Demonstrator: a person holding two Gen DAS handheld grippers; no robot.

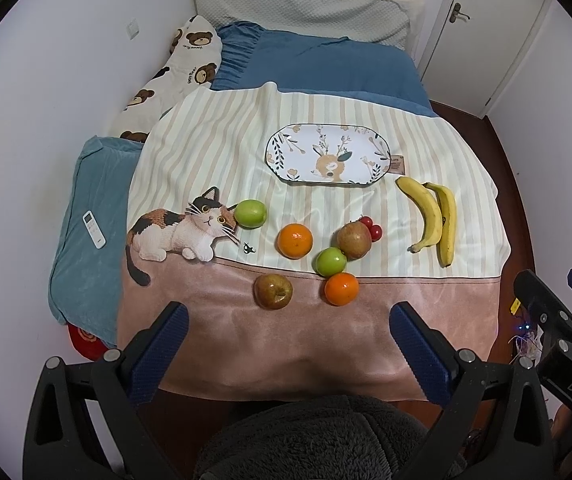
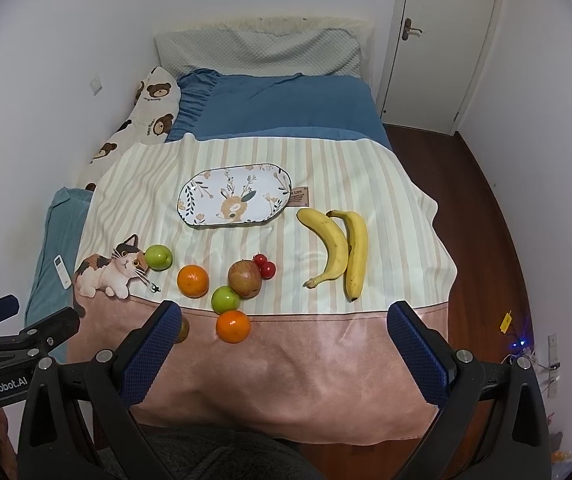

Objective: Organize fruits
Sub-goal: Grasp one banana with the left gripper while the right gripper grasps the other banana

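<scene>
Fruit is scattered over a striped blanket (image 1: pixel 326 128) spread on the bed, and none of it is yet on the oval deer-print plate (image 1: pixel 328 153) that lies beyond it. Nearest the grippers are a brownish apple (image 1: pixel 273 291) and an orange (image 1: pixel 341 289); just behind are a green apple (image 1: pixel 330 261) touching a red-brown apple (image 1: pixel 353 239), with small red cherries (image 1: pixel 372 227) tucked against that one. A second orange (image 1: pixel 295 241) and a second green apple (image 1: pixel 250 213), beside the printed cat (image 1: pixel 178 232), lie further left. Two bananas (image 1: pixel 434 220) lie well apart on the right.

The apples and oranges are judged firm, smooth and prone to rolling on soft bedding, so each is best taken across its widest part with moderate pressure. The bananas are judged softer and easily bruised; a grip across the middle of the curve is advised. The cherries are small and fragile, and a light pinch is called for.

The left gripper (image 1: pixel 286 344) is held above the near edge of the blanket with its fingers wide apart and nothing between them. The right gripper (image 2: pixel 282 340) is likewise spread and empty, hovering short of the fruit.
</scene>
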